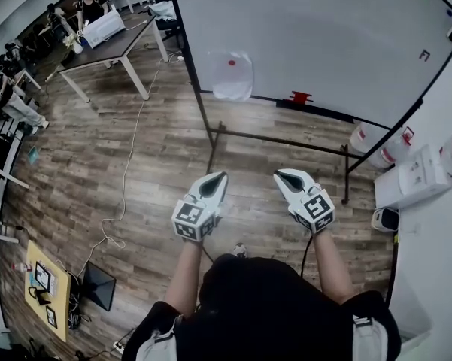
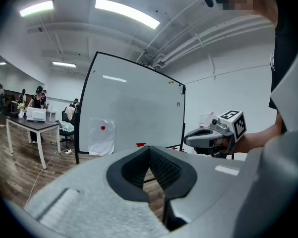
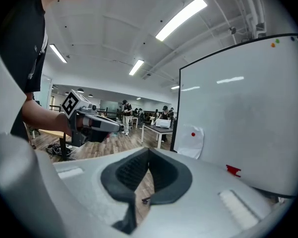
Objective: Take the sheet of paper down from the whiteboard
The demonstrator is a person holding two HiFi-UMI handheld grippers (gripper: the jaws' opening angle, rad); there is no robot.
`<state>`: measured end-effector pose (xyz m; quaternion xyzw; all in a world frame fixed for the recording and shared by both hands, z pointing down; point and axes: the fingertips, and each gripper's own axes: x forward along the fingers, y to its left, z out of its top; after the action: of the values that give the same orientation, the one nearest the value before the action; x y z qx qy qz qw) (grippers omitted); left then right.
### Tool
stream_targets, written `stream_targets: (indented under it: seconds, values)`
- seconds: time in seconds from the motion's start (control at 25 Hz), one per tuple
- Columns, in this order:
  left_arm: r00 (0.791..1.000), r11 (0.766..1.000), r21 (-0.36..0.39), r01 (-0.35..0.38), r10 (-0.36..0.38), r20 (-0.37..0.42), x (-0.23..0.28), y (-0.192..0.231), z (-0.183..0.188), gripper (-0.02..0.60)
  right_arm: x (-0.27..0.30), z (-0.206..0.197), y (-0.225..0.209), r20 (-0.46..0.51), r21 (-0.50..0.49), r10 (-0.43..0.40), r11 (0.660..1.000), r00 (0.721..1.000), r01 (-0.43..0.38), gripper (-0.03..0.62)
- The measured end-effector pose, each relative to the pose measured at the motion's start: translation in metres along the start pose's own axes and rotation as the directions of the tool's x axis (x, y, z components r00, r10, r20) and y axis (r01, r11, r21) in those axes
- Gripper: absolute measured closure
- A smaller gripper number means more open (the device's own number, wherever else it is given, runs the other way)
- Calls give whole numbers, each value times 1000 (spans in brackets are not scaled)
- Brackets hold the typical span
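So, the sheet of paper [image 1: 232, 74] is hanging low on the left of the whiteboard [image 1: 323, 36], w/ a red dot [image 1: 232, 62] near its top, prob. a magnet. You're holding the left gripper [image 1: 214, 185] and right gripper [image 1: 288, 179] well short of it, both w/ fingers pressed together on nothing. Approach step, I'd say; next you're needing to close in, spread one pair and pinch an edge. Any other fixing is showing too small to tell.
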<state>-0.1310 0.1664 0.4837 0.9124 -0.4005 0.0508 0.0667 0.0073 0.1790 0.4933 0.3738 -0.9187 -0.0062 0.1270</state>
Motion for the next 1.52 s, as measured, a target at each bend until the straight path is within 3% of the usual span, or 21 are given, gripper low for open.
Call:
stream_targets:
  seconds: [0.56,0.88,1.16,1.52]
  values:
    - [999,999,-8,41,-40,6,40,74,-1,571,65,-10,-39,-42,-3,-61,998,997,61,591]
    - [999,999,-7,42,-42,-8,61,91,0,571,86,-15,-58,-53,5,-53,999,997,53,591]
    - [999,1000,-8,8,-8,-33,85,96,-1,571,99,-23,-89,-50,19,-17,1000,999,18,591]
    - [997,997,-16,-76,76,-25,148,104,14,571,117,-23,-159,-40,11,64,998,997,-63,591]
